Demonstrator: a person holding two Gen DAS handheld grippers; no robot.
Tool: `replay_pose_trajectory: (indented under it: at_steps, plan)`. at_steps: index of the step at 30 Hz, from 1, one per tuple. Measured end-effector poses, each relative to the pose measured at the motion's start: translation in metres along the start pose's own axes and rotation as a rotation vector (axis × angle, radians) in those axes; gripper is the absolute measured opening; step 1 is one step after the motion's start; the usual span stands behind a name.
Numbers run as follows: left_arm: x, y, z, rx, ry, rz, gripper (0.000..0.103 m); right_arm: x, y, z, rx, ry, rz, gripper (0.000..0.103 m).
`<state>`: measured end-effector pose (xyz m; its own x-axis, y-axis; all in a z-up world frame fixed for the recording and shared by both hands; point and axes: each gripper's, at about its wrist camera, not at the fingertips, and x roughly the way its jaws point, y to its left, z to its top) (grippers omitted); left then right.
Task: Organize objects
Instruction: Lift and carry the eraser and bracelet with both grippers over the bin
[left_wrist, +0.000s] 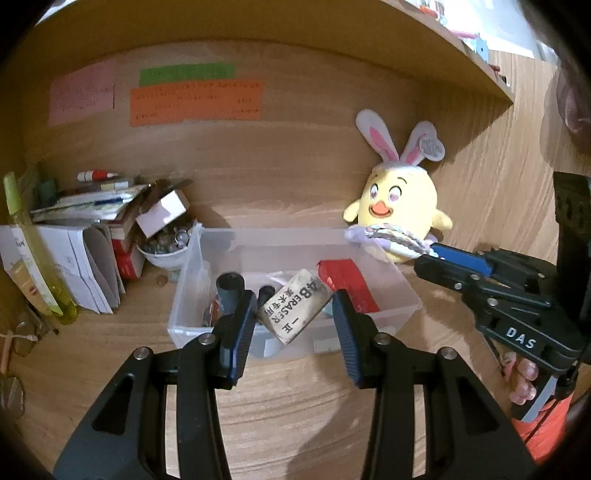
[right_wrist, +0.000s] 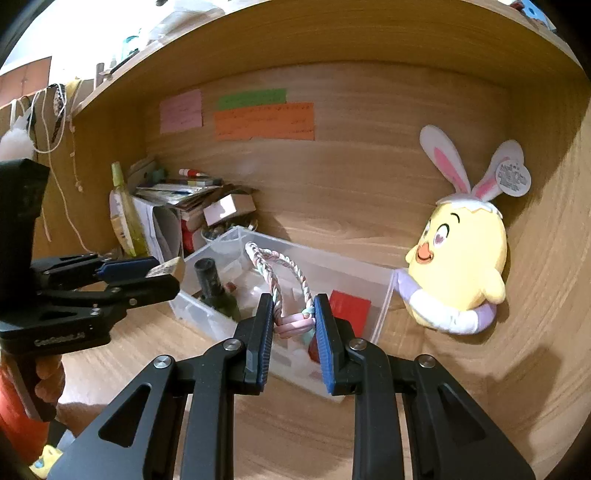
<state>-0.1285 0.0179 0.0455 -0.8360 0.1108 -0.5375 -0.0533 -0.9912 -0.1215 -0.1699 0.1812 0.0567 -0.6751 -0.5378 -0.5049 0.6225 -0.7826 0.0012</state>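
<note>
The left gripper (left_wrist: 293, 317) pinches one 4B eraser (left_wrist: 293, 310) over the clear plastic bin (left_wrist: 192, 258), its long axis tilted from lower left to upper right. The right gripper (right_wrist: 293, 325) clamps one braided cord loop (right_wrist: 277, 273), which arches upward above the bin's rim.

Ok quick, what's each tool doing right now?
Left tool: shut on the eraser.
Right tool: shut on the braided cord's pink ring.
</note>
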Motion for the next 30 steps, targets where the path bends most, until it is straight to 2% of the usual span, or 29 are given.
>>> replay_pose_trajectory:
  at_steps: [6,17,30]
  plan:
    - [0.001,-0.002,0.014,-0.006,-0.03,0.001,0.042,0.008,-0.002,0.015,0.002,-0.009,-0.011,0.02]
    - [0.023,-0.013,0.029,0.003,-0.03,0.021,0.042,0.027,-0.011,0.032,0.011,-0.006,-0.027,0.02]
    - [0.074,-0.027,0.016,0.051,0.07,0.049,0.042,0.073,-0.03,0.01,0.058,0.105,-0.032,0.02]
